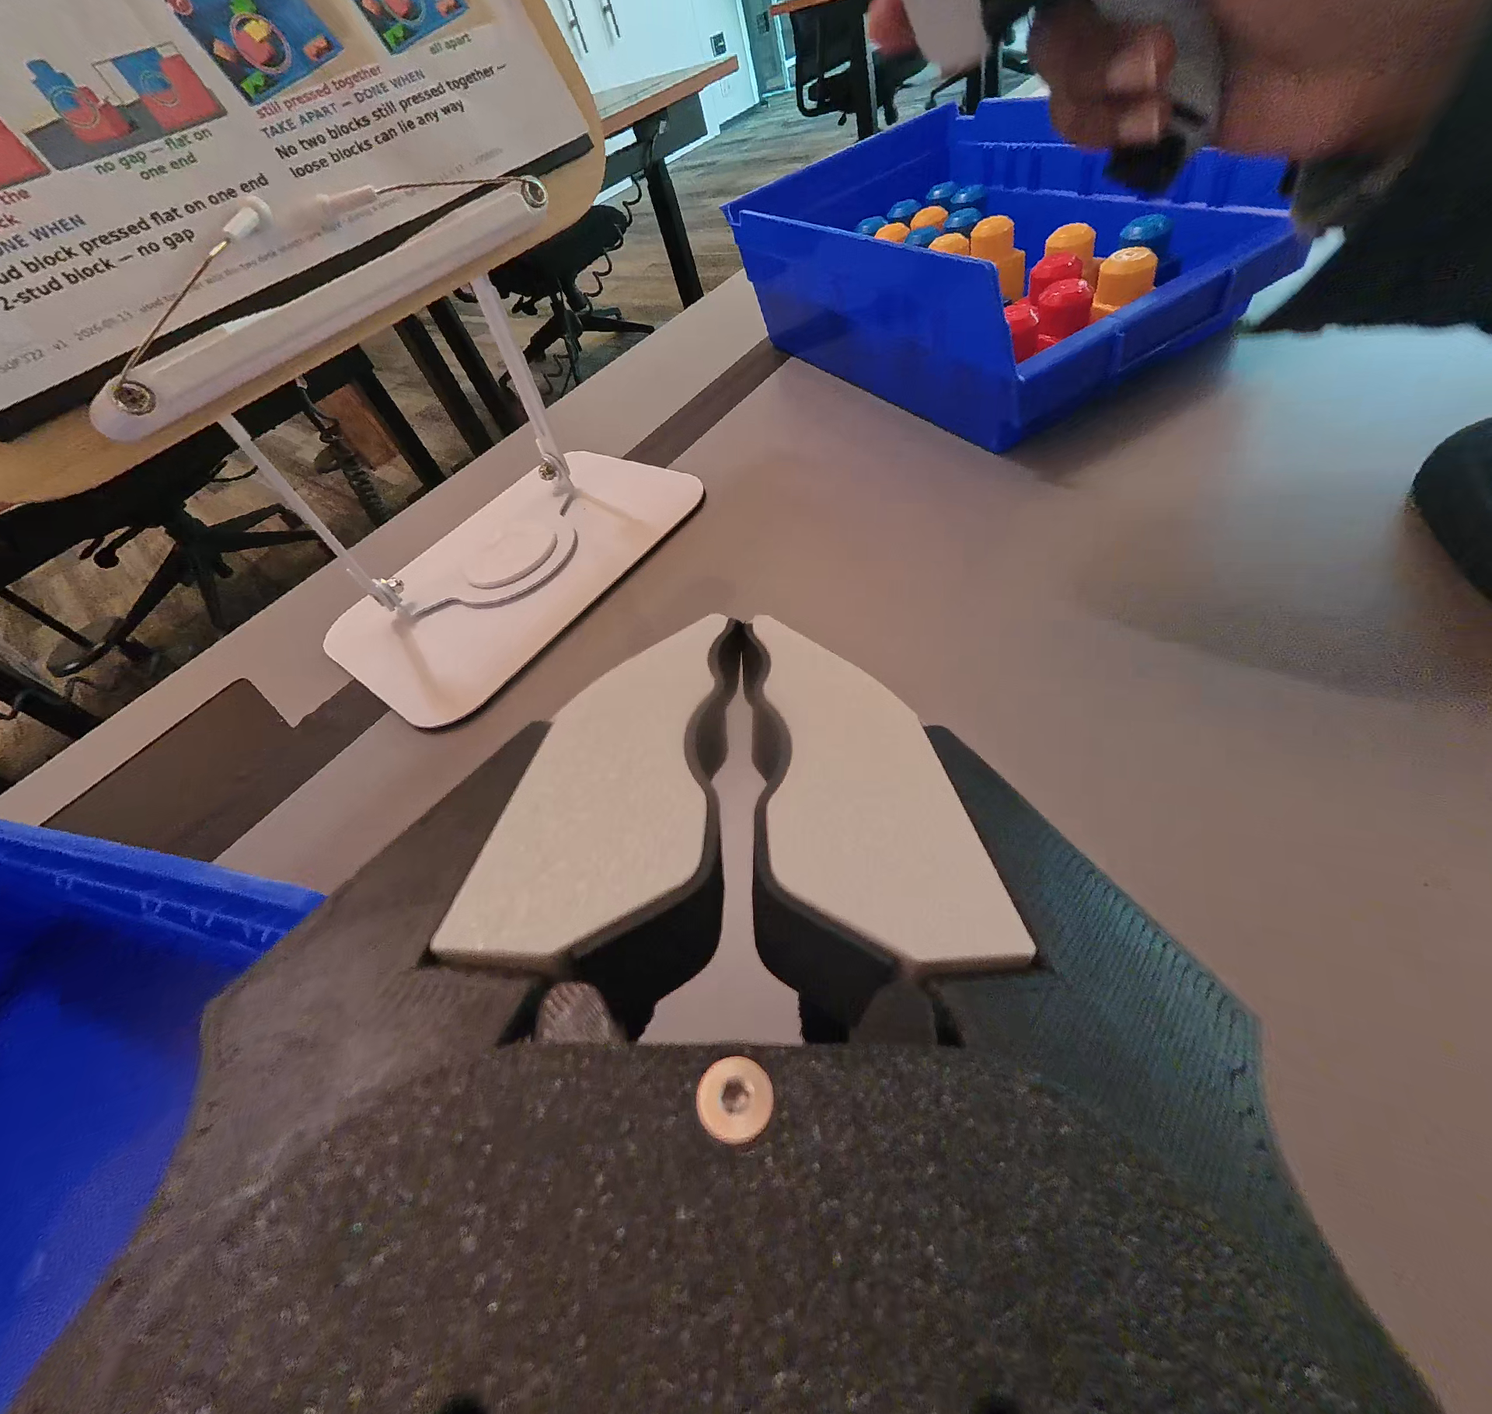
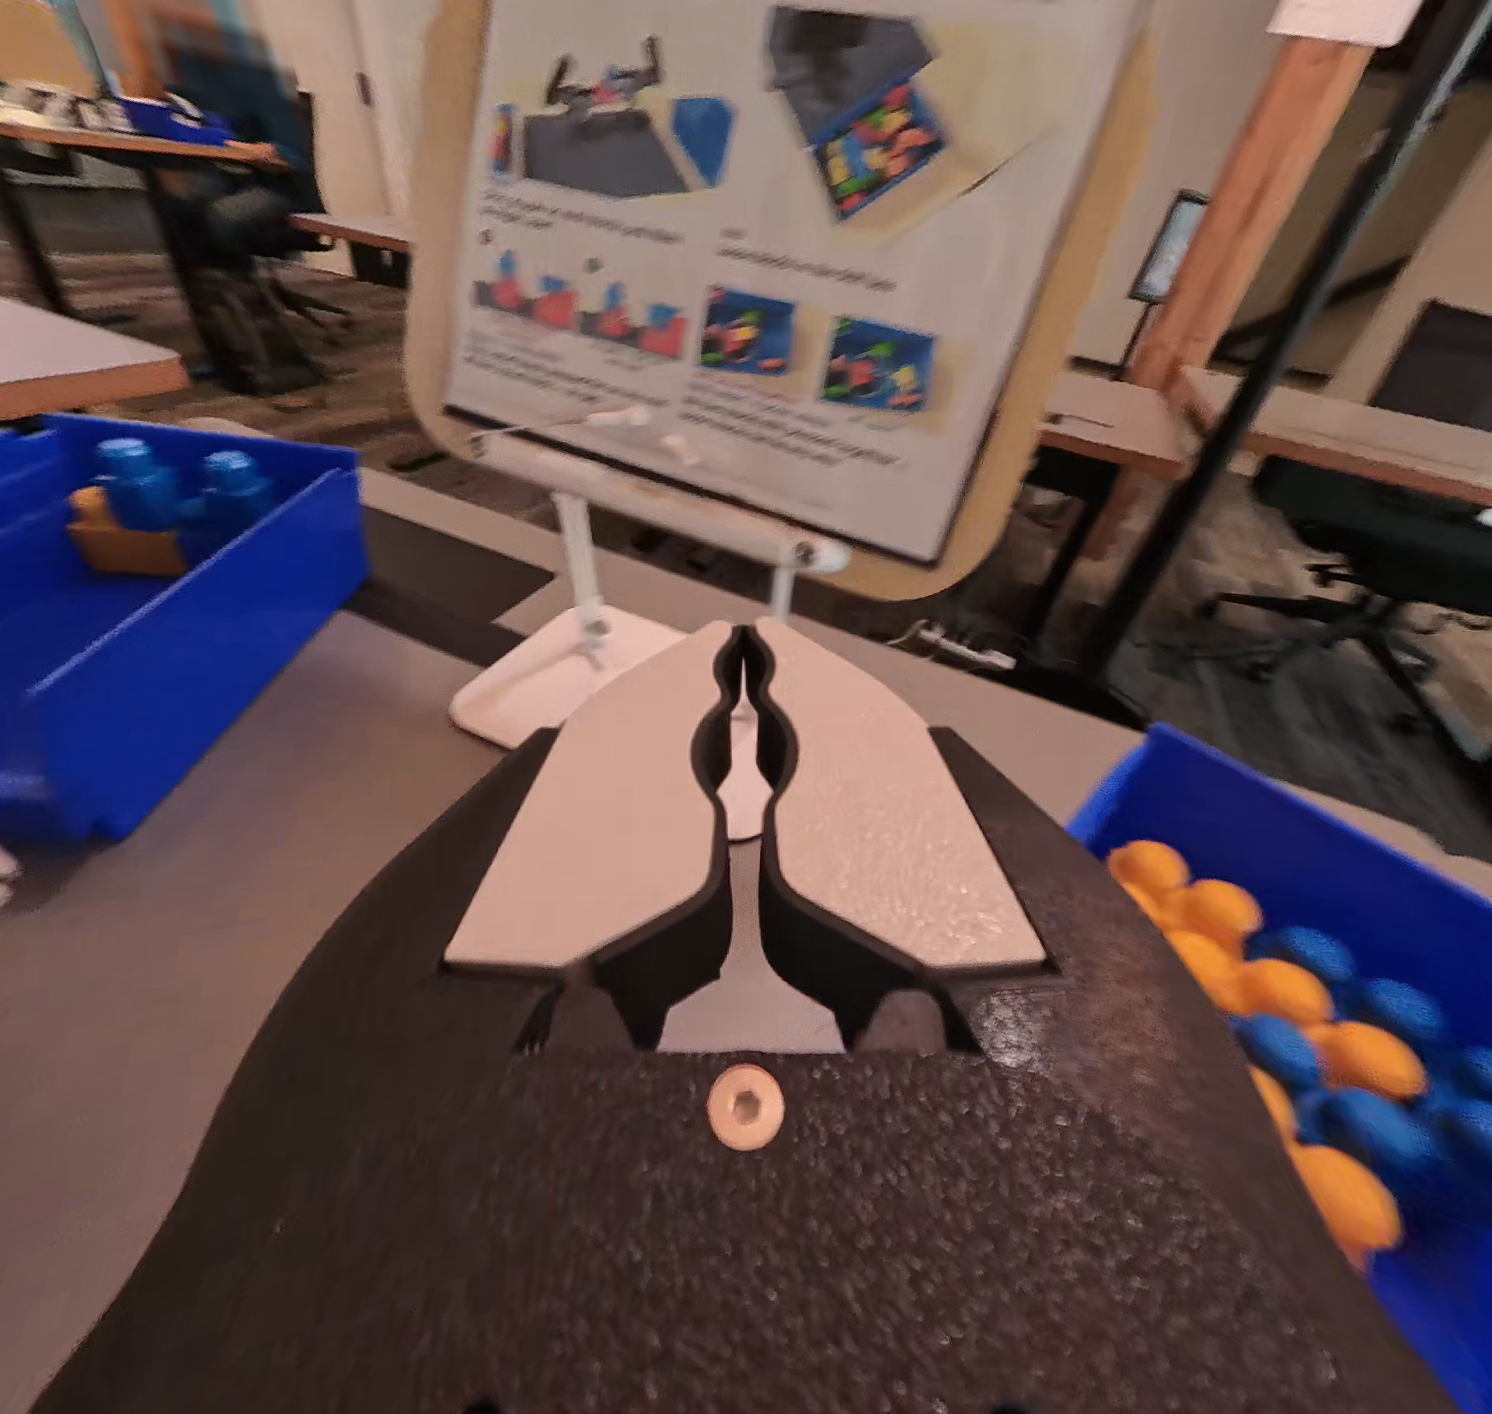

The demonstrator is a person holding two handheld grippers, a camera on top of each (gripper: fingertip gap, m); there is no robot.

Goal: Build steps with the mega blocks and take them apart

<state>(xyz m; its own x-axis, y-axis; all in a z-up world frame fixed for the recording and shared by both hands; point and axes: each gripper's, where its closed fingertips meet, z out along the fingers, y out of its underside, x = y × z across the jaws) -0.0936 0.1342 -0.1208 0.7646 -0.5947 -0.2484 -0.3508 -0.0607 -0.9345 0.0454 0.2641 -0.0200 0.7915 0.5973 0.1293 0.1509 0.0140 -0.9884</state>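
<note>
While both pairs of tongs hang over the grey bench (image 1: 1009, 608), we see each pair closed, tips together and holding nothing: the left tongs (image 1: 740, 633) in the left wrist view, the right tongs (image 2: 747, 637) in the right wrist view.

In the left wrist view, a blue bin (image 1: 928, 310) sits at the far edge of the bench, ahead and to the right of the left tongs. Inside it stand the mega blocks (image 1: 1049, 269), orange, blue and red, studs up, some pressed together; we cannot tell how many. A blurred hand (image 1: 1130, 68) hovers above that bin's far side. A second blue bin (image 1: 97, 972) shows at the lower left, just beside the left tongs.

A white stand (image 1: 517, 584) rests on the bench near its far edge, carrying an instruction sheet (image 1: 242, 84) with pictures.

In the right wrist view, the same stand (image 2: 565, 673) sits straight ahead of the right tongs, with the sheet (image 2: 767, 245) above it. We see a bin (image 2: 202, 608) to the left holding blue and orange blocks (image 2: 161, 503), and another bin (image 2: 1211, 794) at the right, just beside the tongs, filled with orange and blue blocks (image 2: 1292, 1012).
</note>
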